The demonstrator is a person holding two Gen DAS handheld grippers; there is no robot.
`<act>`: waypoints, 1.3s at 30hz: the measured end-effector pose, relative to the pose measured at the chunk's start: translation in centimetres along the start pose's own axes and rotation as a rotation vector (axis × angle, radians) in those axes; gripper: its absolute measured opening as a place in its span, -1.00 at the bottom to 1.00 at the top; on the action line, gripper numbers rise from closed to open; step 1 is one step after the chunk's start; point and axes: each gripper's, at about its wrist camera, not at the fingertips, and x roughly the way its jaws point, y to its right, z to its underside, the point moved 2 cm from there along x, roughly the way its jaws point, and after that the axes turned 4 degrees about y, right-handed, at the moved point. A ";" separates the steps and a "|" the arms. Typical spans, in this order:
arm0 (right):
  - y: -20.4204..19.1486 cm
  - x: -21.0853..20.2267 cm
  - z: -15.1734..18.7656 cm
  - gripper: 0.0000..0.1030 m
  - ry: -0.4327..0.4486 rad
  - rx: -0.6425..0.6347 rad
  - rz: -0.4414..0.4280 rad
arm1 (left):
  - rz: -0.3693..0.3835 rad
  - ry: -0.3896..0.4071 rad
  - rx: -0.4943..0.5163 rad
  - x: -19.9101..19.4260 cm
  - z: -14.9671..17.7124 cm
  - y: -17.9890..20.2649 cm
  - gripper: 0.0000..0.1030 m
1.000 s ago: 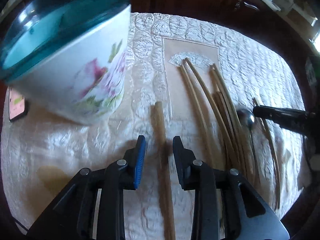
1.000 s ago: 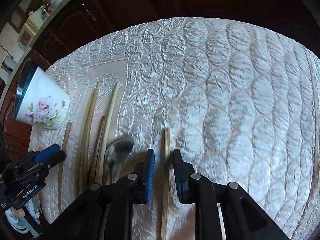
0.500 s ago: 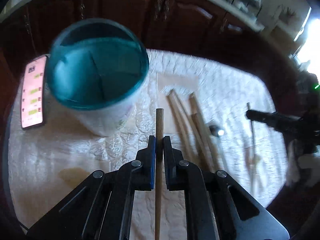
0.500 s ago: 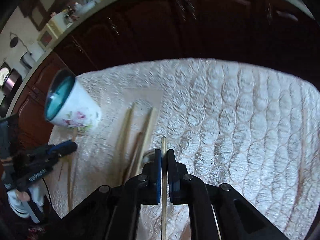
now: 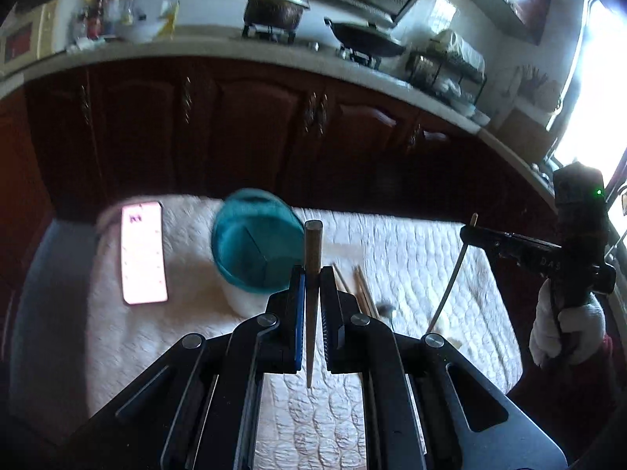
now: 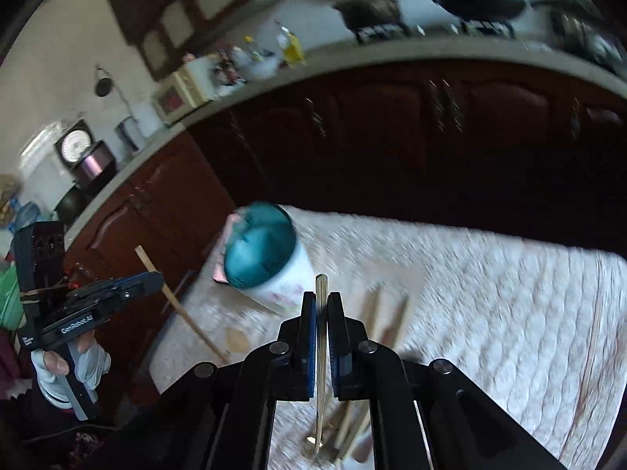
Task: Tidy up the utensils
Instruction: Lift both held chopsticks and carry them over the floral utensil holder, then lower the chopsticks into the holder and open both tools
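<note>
My left gripper (image 5: 312, 274) is shut on a brown wooden chopstick (image 5: 312, 243), held in the air above the table. Just beyond and left of it stands the white floral cup (image 5: 250, 243) with a teal inside. My right gripper (image 6: 322, 298) is shut on a pale chopstick (image 6: 321, 286), also lifted, with the cup (image 6: 260, 250) ahead to its left. Each view shows the other gripper at its edge, gripping its stick: the right gripper (image 5: 468, 231) and the left gripper (image 6: 154, 279). Several more chopsticks (image 5: 362, 286) and a metal spoon (image 5: 386, 307) lie on the cloth.
A white quilted cloth (image 5: 411, 243) covers the table. A lit phone (image 5: 142, 252) lies left of the cup. Dark wooden cabinets (image 5: 254, 129) under a countertop with pots stand behind the table. Gloved hands (image 5: 564, 333) hold both grippers.
Both grippers shut on a chopstick each and lifted them well above the table. The cup and the utensils on the cloth now look smaller and lower in both views.
</note>
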 end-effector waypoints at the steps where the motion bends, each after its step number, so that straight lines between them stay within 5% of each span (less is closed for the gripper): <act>1: -0.6 -0.4 -1.0 -0.91 0.024 -0.009 -0.012 | -0.004 0.016 -0.004 -0.3 -0.7 -0.1 -0.88; 9: -5.0 -1.3 -8.6 -0.91 0.225 -0.060 -0.015 | -0.114 0.197 -0.005 -2.1 -7.7 -1.9 -0.88; 16: -6.6 2.9 -12.5 -0.91 0.316 -0.080 0.049 | -0.192 0.202 -0.014 2.3 -9.8 -4.2 -0.88; 27: -5.6 13.1 -9.7 -0.91 0.176 -0.065 0.053 | -0.252 0.054 -0.021 9.0 -5.8 -5.8 -0.88; 36: -4.1 16.1 -7.4 -0.91 0.074 -0.021 0.048 | -0.266 0.040 -0.030 10.2 -4.7 -6.0 -0.86; 39: -3.4 16.1 -7.1 -0.89 0.052 0.012 0.043 | -0.272 0.046 -0.030 9.9 -4.7 -5.9 -0.59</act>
